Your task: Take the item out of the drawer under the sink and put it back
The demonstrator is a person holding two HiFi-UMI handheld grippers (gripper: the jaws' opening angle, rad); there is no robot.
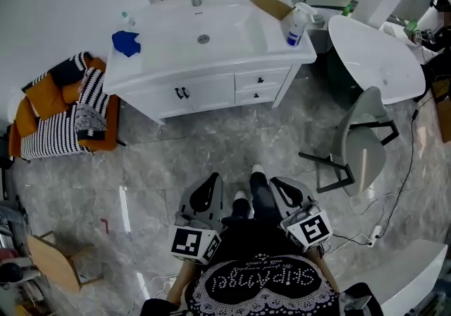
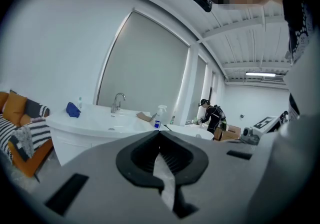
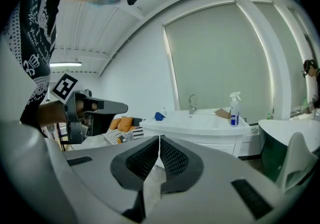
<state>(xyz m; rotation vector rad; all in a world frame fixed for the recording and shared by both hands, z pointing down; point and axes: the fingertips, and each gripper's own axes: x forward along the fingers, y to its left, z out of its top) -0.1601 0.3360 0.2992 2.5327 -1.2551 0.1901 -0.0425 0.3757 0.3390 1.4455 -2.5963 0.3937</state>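
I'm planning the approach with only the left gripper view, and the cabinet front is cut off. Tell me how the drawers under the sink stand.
Observer: Both drawers are shut. In the head view they sit on the right half of the cabinet, beside its closed doors.
Operator: Report the right gripper.
Observer: The right gripper has its jaws together, with nothing between them.
Operator: Name whatever stands near my path.
Observer: A grey chair stands on the floor, to the right of the way to the cabinet.
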